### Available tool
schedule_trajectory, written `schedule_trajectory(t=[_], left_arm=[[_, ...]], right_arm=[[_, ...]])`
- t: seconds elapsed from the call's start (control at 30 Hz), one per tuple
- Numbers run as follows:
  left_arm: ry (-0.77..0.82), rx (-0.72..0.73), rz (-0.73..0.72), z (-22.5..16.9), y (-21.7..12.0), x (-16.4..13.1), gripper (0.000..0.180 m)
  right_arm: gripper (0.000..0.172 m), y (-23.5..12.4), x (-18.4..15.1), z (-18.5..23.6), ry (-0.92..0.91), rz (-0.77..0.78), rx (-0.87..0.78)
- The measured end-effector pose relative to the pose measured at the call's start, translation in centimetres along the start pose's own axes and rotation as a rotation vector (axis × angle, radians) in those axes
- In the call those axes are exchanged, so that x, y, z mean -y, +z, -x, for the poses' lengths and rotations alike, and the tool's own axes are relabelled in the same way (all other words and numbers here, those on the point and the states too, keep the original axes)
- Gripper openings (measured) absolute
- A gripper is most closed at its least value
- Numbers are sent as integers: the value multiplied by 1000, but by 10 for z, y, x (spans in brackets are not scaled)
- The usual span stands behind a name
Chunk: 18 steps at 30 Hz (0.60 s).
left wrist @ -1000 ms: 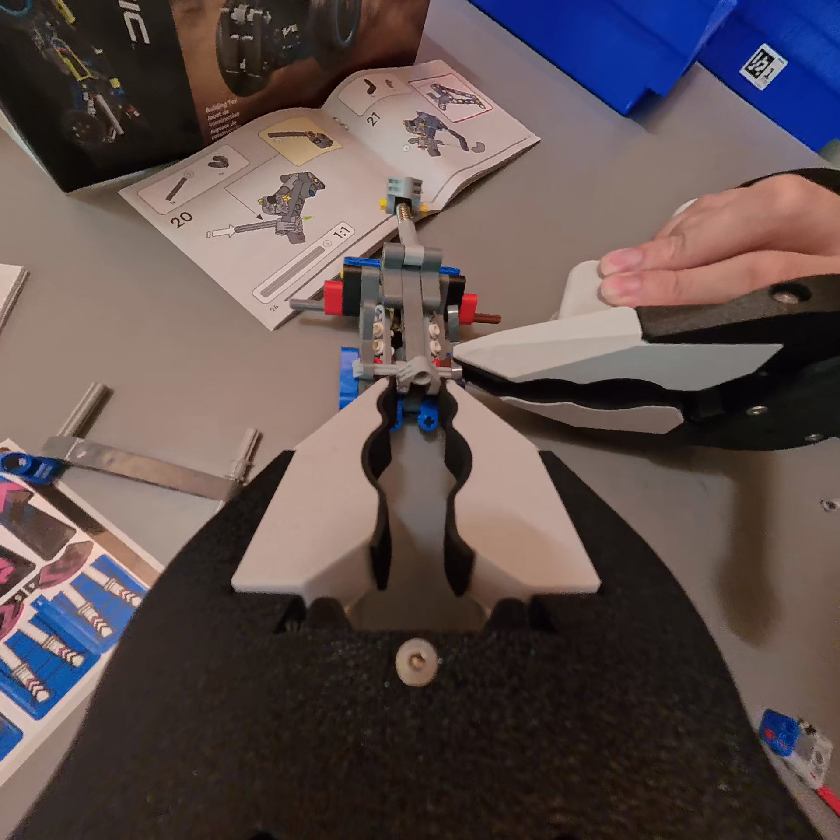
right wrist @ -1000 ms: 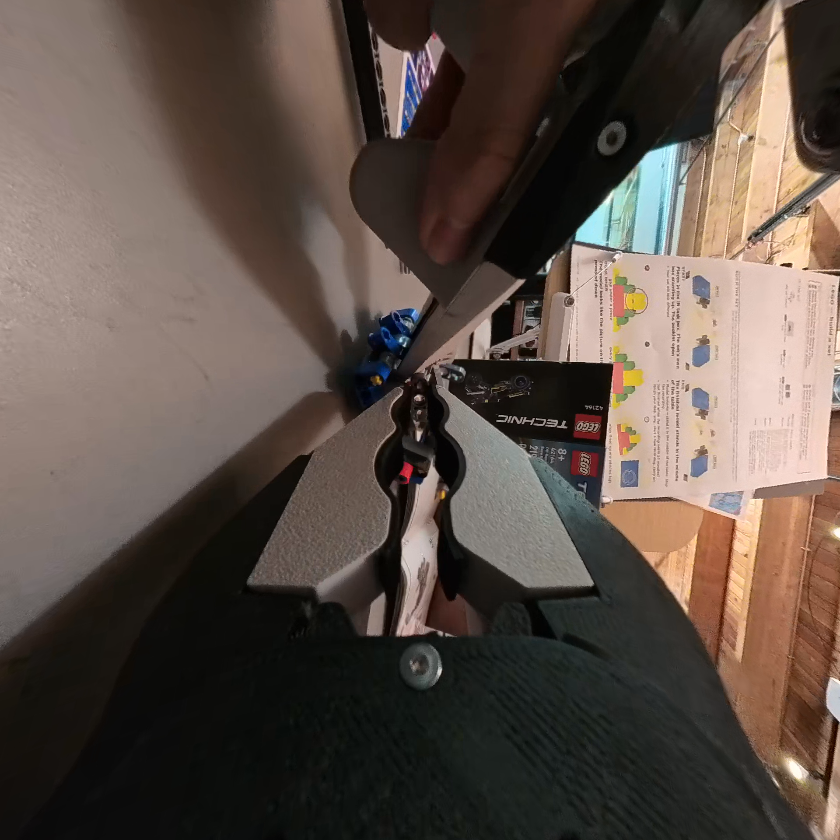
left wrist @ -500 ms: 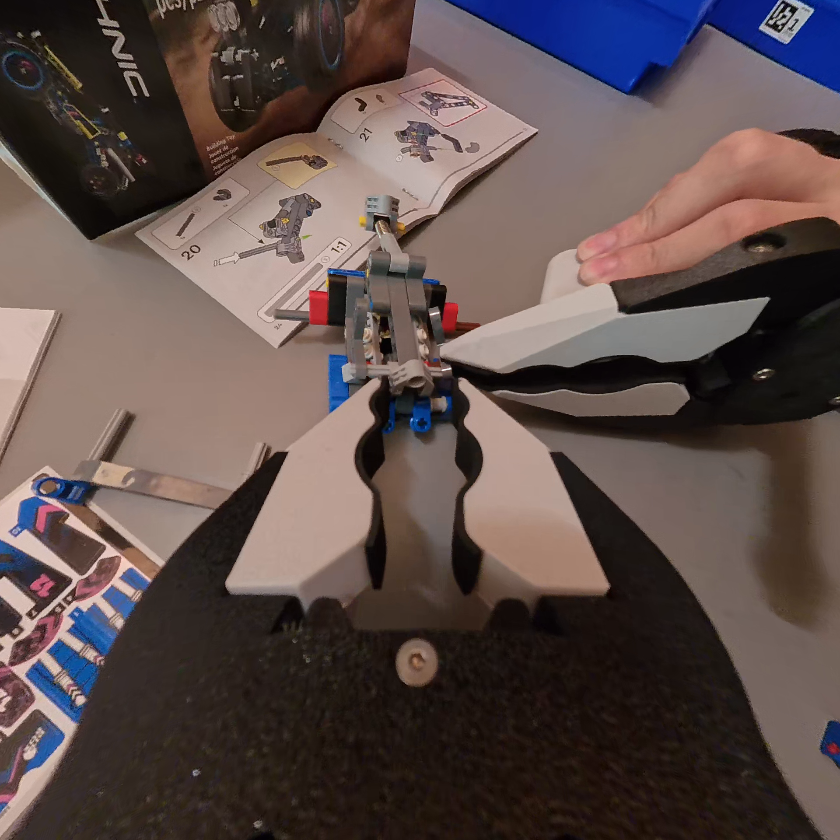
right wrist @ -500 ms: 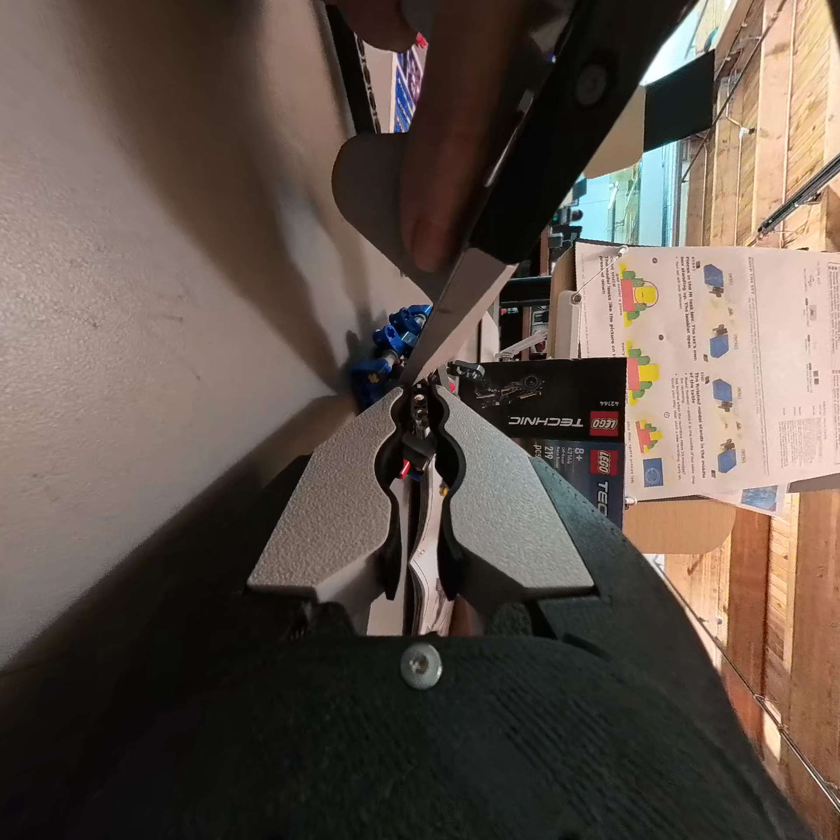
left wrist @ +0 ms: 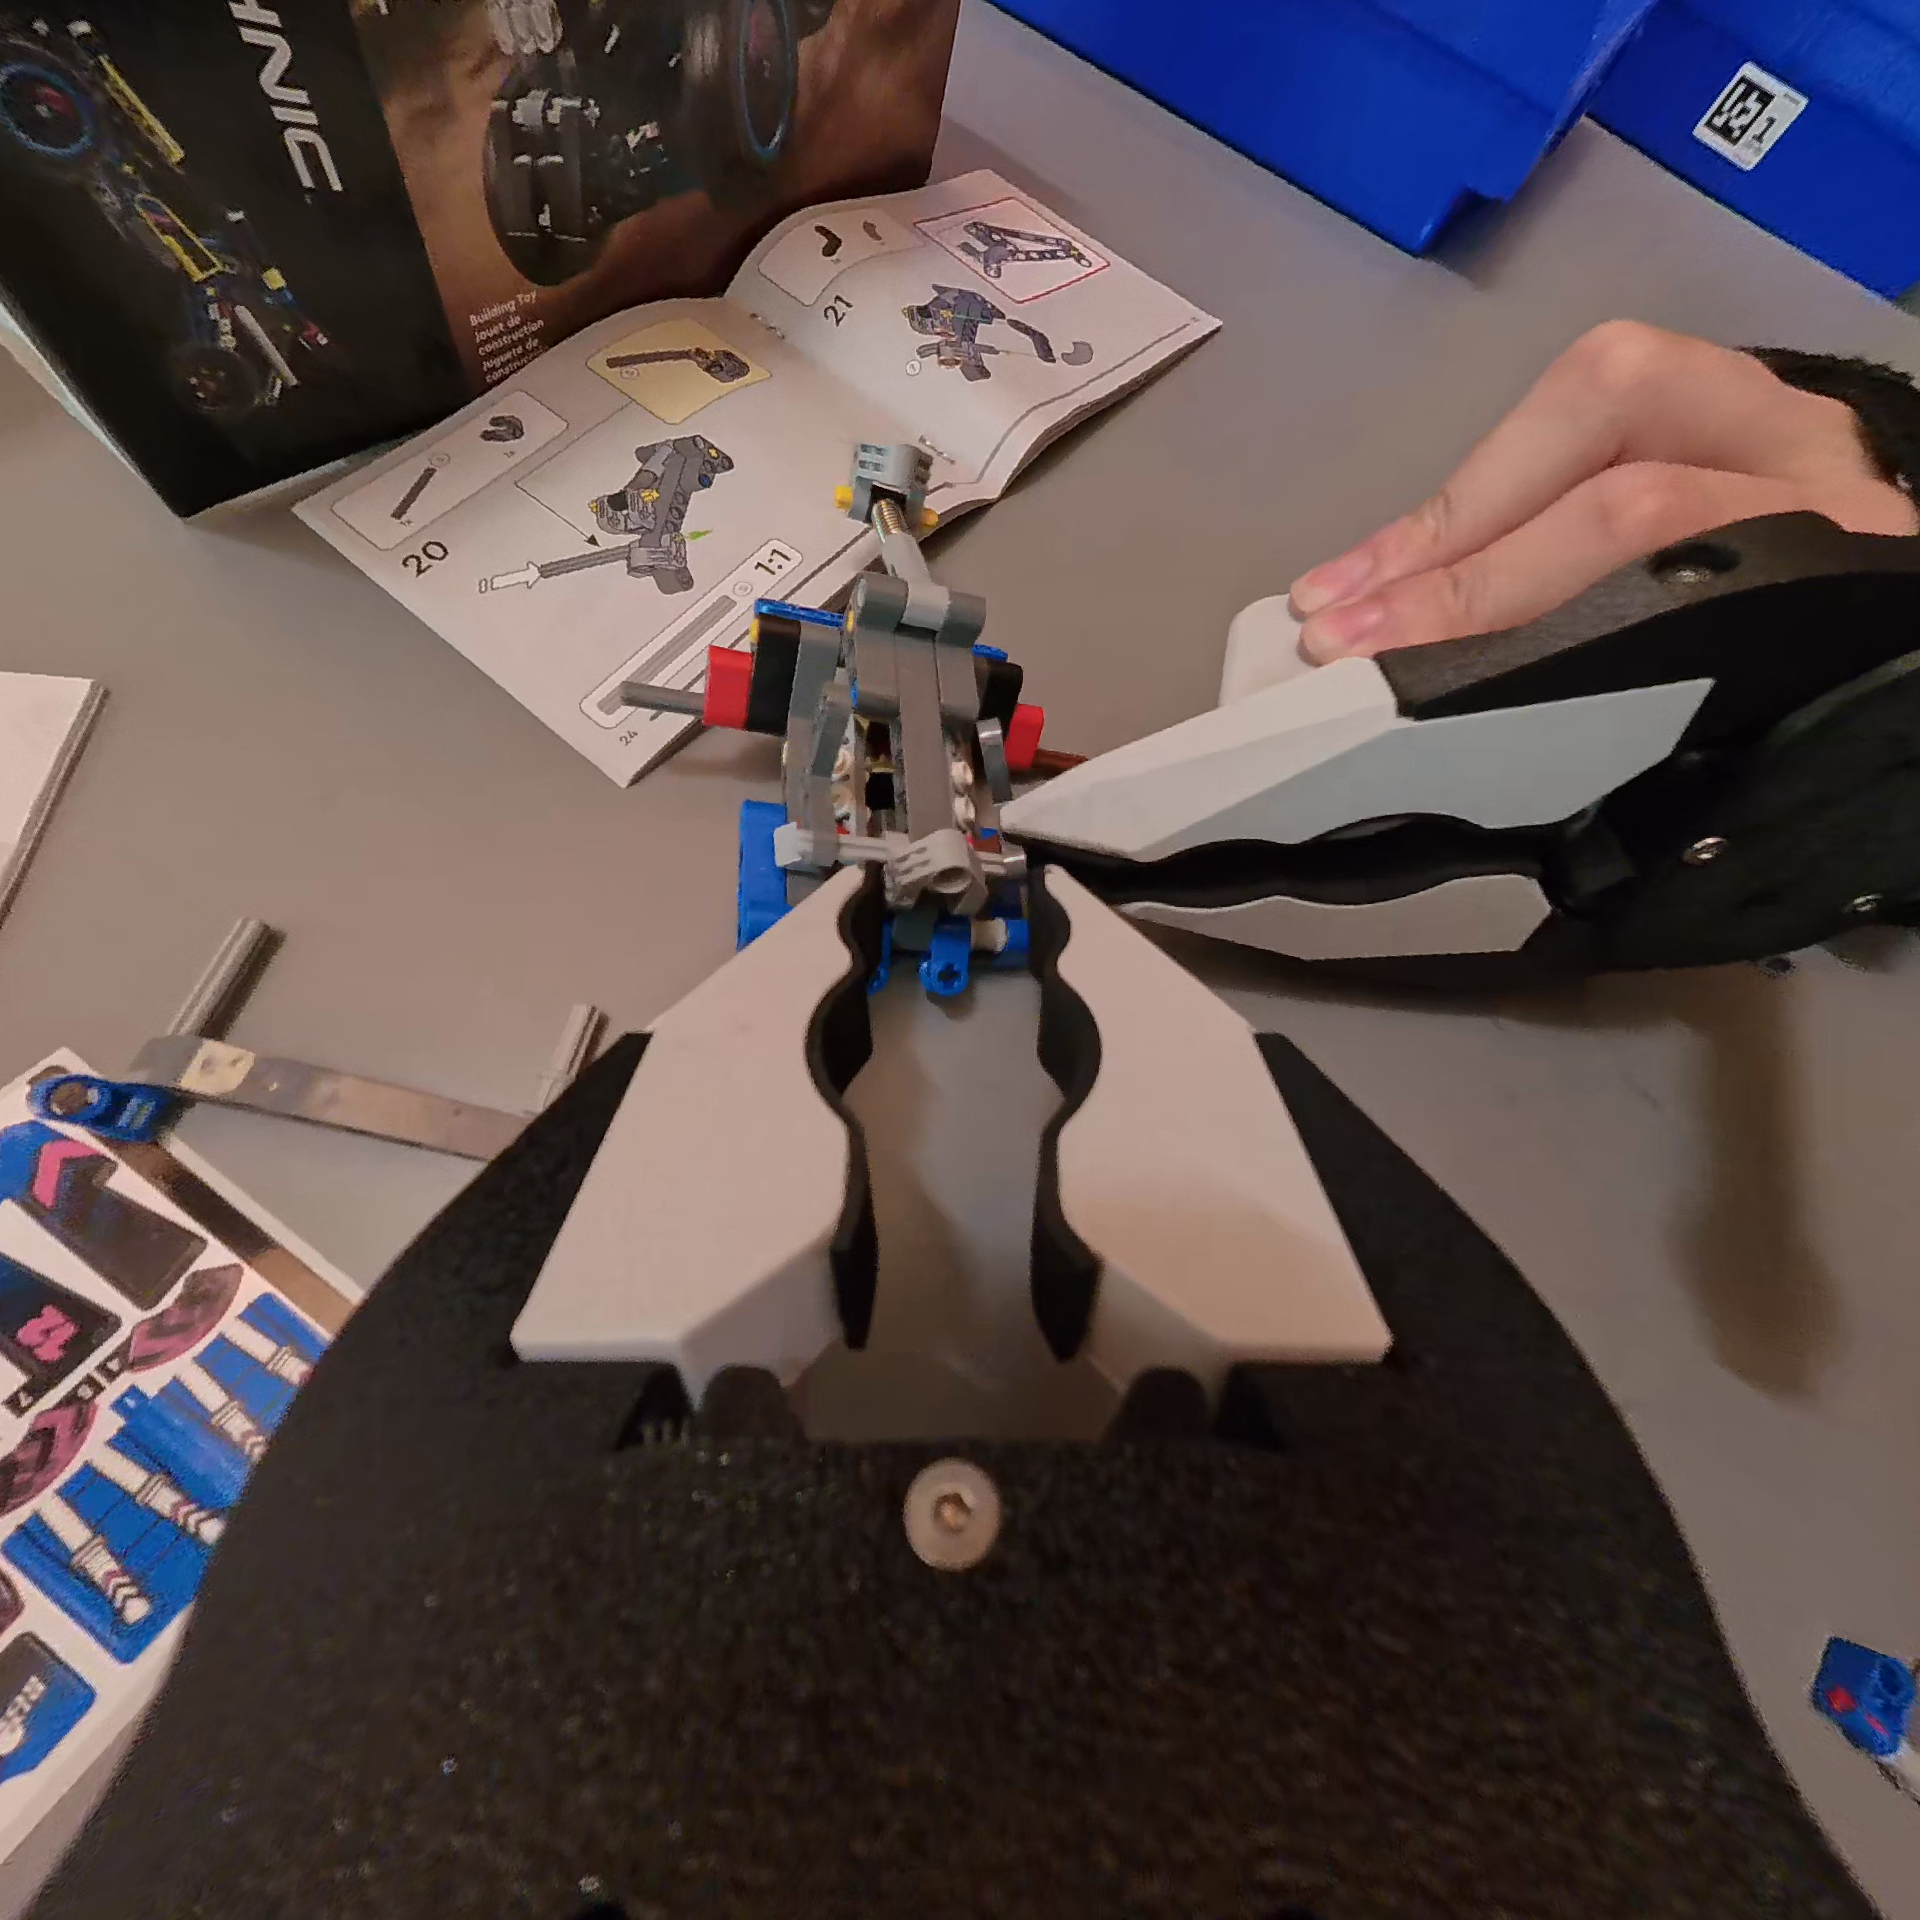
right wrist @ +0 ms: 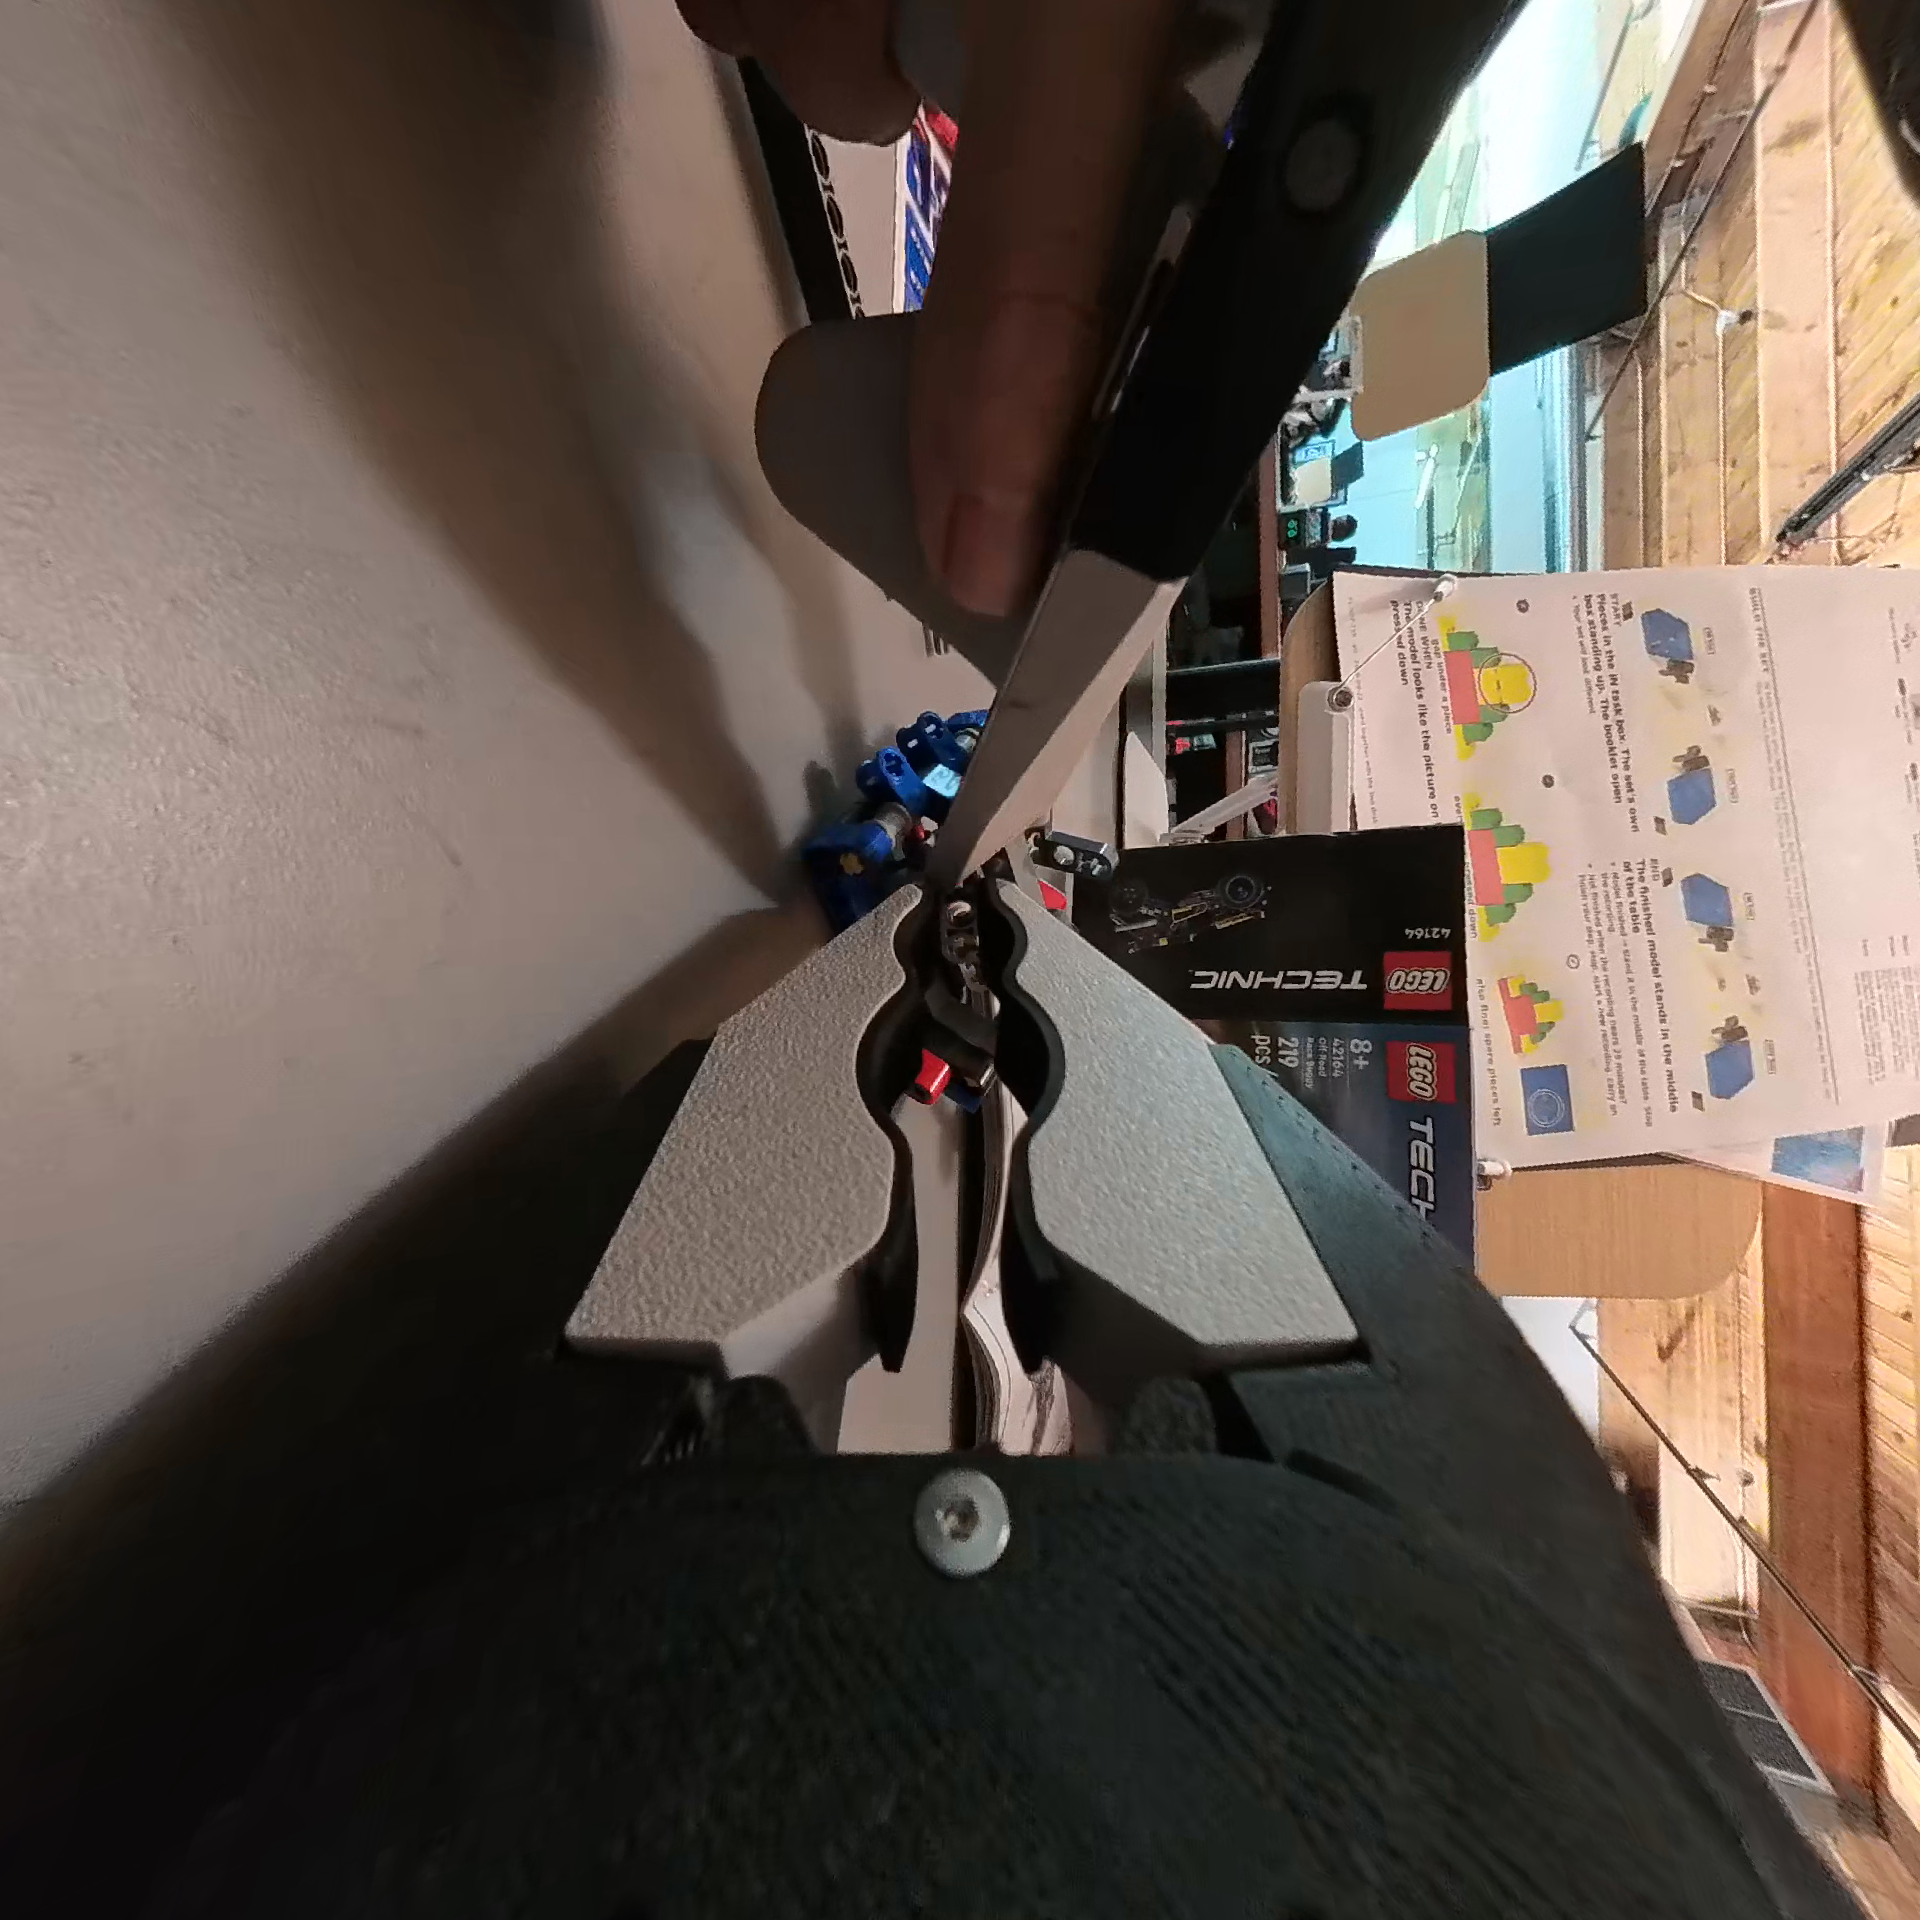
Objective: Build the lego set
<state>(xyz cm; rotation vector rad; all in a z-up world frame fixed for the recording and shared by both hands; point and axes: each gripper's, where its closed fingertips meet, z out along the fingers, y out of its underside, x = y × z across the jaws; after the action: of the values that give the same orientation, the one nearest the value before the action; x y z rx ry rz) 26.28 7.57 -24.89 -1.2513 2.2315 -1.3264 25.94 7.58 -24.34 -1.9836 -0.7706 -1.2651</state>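
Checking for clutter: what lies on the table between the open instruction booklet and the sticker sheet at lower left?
In the left wrist view, a metal strip with a small blue piece at its end; otherwise bare grey table.

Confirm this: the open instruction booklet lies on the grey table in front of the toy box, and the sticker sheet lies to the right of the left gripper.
One thing is wrong: the sticker sheet lies to the left of the left gripper, not the right, as the left wrist view shows. The open instruction booklet does lie on the grey table in front of the toy box.
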Motion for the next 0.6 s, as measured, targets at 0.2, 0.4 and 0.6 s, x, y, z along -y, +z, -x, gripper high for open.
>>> schedule_trajectory(t=[0.2, 0.4, 0.6], left_arm=[[0, 6, 1, 0, 0, 0, 23], [40, 28, 7, 1, 1, 0, 22], [68, 42, 13, 1, 1, -1, 15]], right_arm=[[4, 0, 0, 1, 10, -23, 17], [5, -1, 0, 1, 15, -43, 37], [8, -1, -1, 2, 84, -104, 81]])
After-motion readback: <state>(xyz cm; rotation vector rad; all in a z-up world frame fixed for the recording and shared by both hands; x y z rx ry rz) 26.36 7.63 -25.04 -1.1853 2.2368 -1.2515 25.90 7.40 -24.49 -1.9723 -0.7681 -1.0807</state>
